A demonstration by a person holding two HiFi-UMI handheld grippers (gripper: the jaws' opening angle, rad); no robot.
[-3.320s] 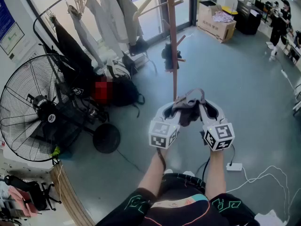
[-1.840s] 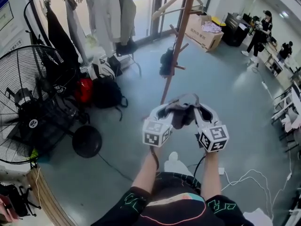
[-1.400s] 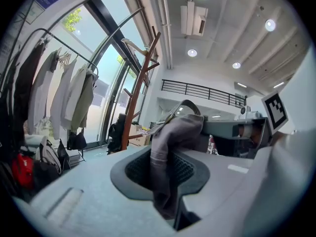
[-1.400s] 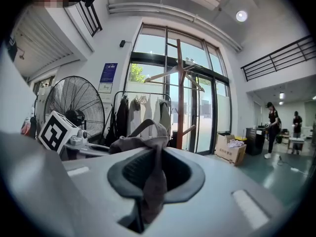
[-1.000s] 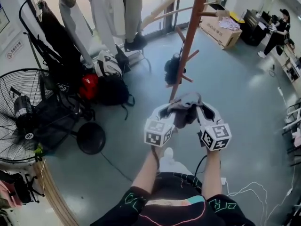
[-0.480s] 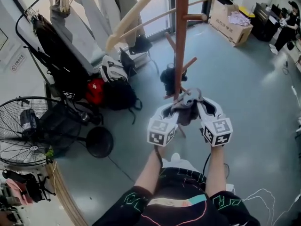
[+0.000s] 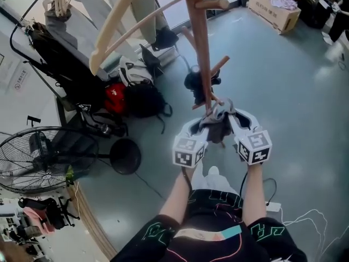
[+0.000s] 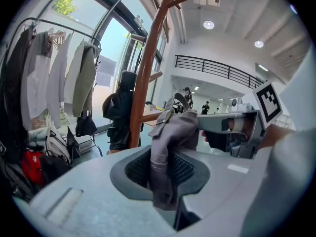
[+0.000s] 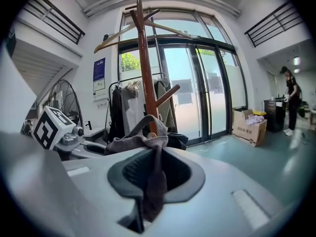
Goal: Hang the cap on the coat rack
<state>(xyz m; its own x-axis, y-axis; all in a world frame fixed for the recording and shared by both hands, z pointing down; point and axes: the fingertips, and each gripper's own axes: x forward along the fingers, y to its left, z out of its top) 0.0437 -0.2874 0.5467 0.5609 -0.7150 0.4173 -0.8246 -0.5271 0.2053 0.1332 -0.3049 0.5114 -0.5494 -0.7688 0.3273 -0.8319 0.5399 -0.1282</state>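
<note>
Your left gripper (image 7: 198, 129) and right gripper (image 7: 235, 121) are each clamping an edge of the grey cap (image 7: 217, 125).
You are holding it stretched between them, right against the wooden coat rack (image 7: 197, 42), below its lower peg (image 7: 219, 67).

Pale grey left gripper (image 7: 203, 124) and right gripper (image 7: 233, 117), black-and-white marker cubes (image 7: 188, 152); dark, perhaps teal-trimmed clothing (image 7: 210, 239).

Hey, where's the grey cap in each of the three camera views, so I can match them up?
Head view: the cap is at centre, right in front of the coat rack pole.
Left gripper view: cap at lower centre, pinched in the jaws; pole just left of it.
Right gripper view: cap at lower centre, pinched in the jaws; pole directly behind.
Shared landmark: the coat rack pole.
</note>
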